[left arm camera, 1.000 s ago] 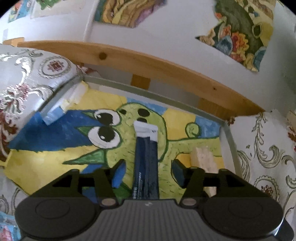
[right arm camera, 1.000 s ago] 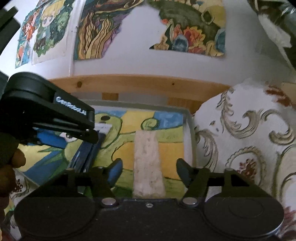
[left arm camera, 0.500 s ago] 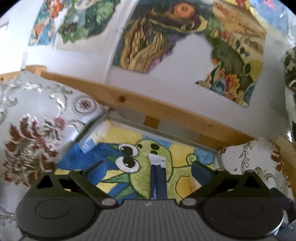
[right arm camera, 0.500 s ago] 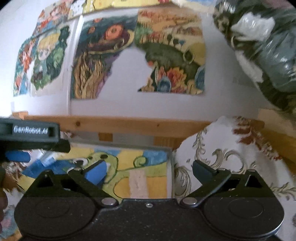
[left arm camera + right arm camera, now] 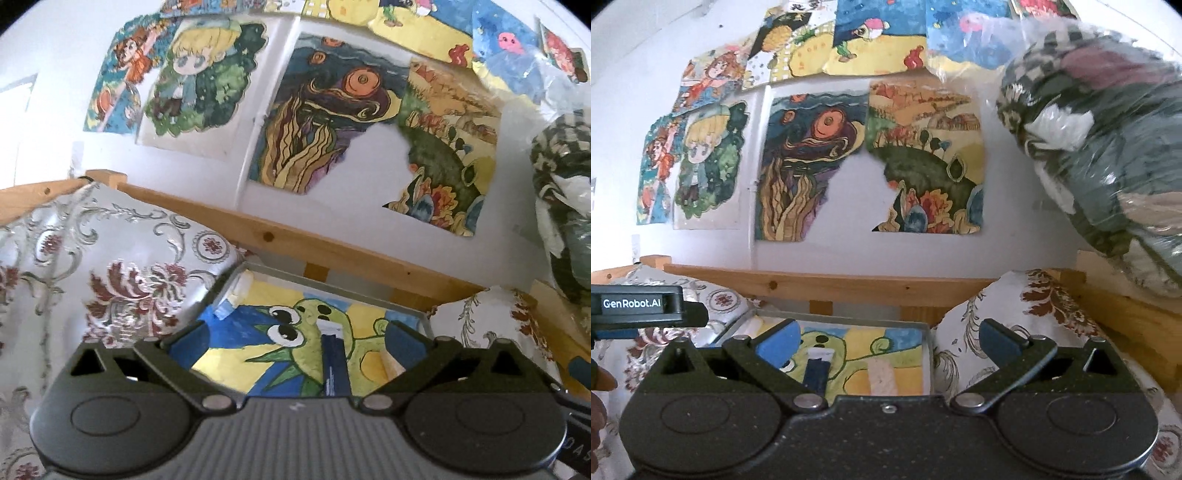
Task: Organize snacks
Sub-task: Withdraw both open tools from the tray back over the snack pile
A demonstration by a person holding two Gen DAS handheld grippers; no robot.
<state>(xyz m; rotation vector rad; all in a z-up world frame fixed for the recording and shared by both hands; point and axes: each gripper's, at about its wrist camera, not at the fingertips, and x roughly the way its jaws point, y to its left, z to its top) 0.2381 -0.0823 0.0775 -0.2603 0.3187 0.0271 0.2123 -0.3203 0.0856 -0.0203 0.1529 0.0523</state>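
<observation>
Both claws are seen spread wide and empty — the left claw (image 5: 295, 336) and the right claw (image 5: 888, 341) are held above a shallow tray (image 5: 929, 354) lined with a green cartoon drawing. Two snacks are laid inside it, apart from each other: a dark blue packet (image 5: 817, 371) on the drawing and a pale bar (image 5: 882, 376) to its right. The tray is flanked by patterned cushions (image 5: 122, 266) — a wooden rail (image 5: 849, 286) is seen behind.

The right tool (image 5: 886, 341) gapes empty above a tray (image 5: 925, 354) holding 2 snack bars (image 5: 817, 373).
</observation>
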